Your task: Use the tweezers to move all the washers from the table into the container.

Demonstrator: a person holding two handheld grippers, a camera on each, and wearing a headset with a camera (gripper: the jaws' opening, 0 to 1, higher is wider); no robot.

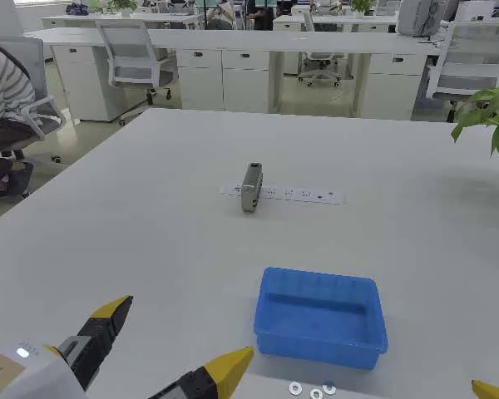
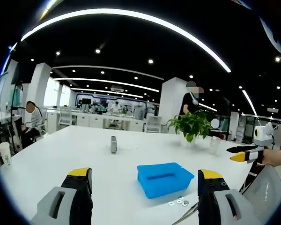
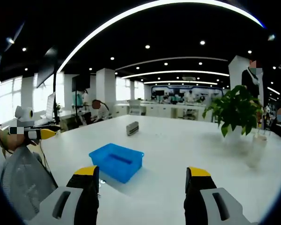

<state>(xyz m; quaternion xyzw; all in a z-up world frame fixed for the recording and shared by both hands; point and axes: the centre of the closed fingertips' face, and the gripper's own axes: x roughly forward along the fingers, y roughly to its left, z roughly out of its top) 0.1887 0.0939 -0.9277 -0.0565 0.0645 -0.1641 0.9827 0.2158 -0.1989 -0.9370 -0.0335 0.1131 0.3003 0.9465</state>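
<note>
A blue container point(image 1: 320, 316) stands empty on the white table near its front edge. Three small washers point(image 1: 314, 390) lie on the table just in front of it, also seen as washers point(image 2: 179, 201) in the left gripper view. My left gripper point(image 1: 175, 339) is at the lower left, open and holding nothing, left of the washers. Only one yellow tip of my right gripper point(image 1: 491, 389) reaches in at the lower right corner. In its own view the right gripper point(image 3: 143, 171) is open and empty, with the container point(image 3: 116, 161) ahead. A thin metal piece, perhaps tweezers point(image 2: 185, 216), lies near the washers.
A grey block point(image 1: 251, 187) rests on a white power strip point(image 1: 303, 194) at the table's middle. A potted plant point(image 1: 492, 112) leans in from the right edge. A seated person point(image 1: 2, 100) and office chairs are beyond the table at left.
</note>
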